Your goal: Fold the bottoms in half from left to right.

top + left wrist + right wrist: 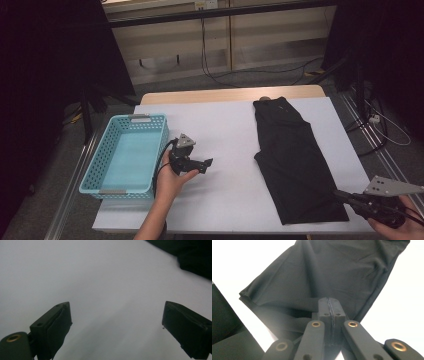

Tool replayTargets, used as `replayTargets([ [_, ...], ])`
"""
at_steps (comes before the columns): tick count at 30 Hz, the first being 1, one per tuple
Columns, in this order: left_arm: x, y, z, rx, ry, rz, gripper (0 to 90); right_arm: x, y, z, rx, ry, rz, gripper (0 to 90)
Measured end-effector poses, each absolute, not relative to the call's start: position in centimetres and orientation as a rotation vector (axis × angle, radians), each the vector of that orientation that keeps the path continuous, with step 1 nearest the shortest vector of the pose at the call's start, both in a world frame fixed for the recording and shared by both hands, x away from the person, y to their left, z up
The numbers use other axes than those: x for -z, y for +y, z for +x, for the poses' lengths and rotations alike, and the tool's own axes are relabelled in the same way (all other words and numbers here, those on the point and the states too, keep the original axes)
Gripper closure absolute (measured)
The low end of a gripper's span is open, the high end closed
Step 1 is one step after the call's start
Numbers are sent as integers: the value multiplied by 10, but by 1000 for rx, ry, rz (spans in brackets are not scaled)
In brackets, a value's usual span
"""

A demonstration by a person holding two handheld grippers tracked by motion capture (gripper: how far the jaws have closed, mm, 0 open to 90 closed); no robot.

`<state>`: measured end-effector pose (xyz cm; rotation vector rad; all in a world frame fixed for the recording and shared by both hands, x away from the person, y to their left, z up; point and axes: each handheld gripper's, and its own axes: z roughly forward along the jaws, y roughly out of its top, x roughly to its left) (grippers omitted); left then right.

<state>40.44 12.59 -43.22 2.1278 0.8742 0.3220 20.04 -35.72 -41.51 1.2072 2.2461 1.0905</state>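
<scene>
A black garment (295,165), folded into a long strip, lies flat on the right half of the white table (220,135). My right gripper (340,195) hovers at the garment's near right corner, pointing left over it. In the right gripper view its jaws (329,302) are pressed together above the dark cloth (324,272), and no fabric shows between the pads. My left gripper (207,162) is held just right of the basket, pointing right. In the left gripper view it (116,312) stands wide open over bare table, with an edge of the garment (195,262) at the top right.
A light blue perforated basket (160,150) with nothing in it stands at the table's left side. Dark curtains, stands and cables on the floor surround the table. The table's near edge lies just below both hands.
</scene>
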Motion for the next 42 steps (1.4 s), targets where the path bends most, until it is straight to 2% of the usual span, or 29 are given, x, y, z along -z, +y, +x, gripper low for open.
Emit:
replayTargets([
  [1,432,126,404,-327,872,2130,90,416,-358,201,-1090,2240,1218,777],
  [7,431,129,406,-326,883,2116,89,409,-352,223,-1072,2191,1233,576],
  [9,431,131,406,-332,884,2119,89,407,-345,235,-1066,2189,1229,561],
  [11,432,131,406,-321,888,2117,89,406,-337,249,-1064,2170,1237,508],
  [15,433,131,406,-318,885,2123,89,412,-326,279,-1023,2142,1278,505],
  [19,433,132,404,-316,875,2133,89,425,-324,305,-934,2102,1336,549],
  [23,431,134,403,-315,882,2126,89,438,-332,320,-861,2045,1416,641],
  [26,432,135,403,-316,885,2129,88,445,-334,323,-834,2054,1441,694],
  [37,433,133,404,-325,884,2136,89,450,-347,324,-799,2050,1495,777],
  [40,433,131,404,-317,881,2135,89,451,-345,323,-826,2065,1486,888],
  [42,432,131,404,-325,872,2143,89,450,-344,322,-826,2083,1470,900],
])
